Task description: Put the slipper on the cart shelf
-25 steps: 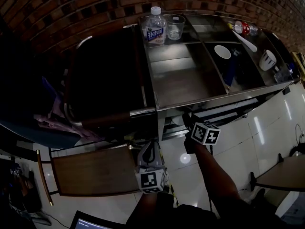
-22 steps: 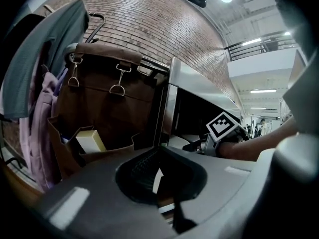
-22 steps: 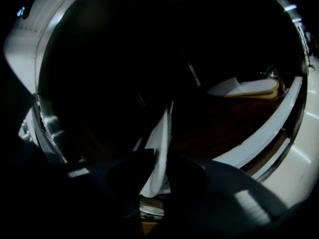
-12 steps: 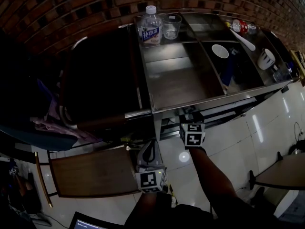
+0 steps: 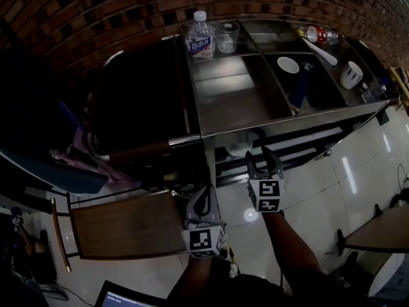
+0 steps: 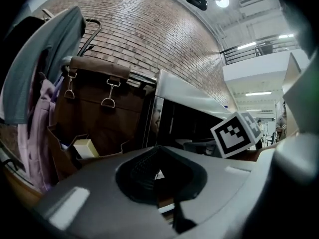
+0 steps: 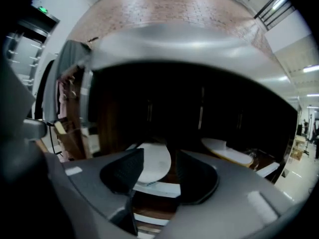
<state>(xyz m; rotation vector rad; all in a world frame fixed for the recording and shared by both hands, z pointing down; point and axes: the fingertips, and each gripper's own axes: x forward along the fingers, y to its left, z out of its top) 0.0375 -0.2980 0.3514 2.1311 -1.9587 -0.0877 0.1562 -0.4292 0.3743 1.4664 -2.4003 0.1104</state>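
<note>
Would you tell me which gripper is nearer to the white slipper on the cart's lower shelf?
Right. The right gripper faces the slipper just ahead of its opening jaws, nothing between them; the left gripper sits farther back from the cart.

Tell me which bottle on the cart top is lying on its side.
The red-labelled bottle at the back right of the cart lies flat; the white-capped bottle at the back left stands upright beside the glass.

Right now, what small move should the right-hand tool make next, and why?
Probably draw the right tool straight back. Its jaws are opening, and the white slipper already lies on the cart shelf with the pads off it.
</note>
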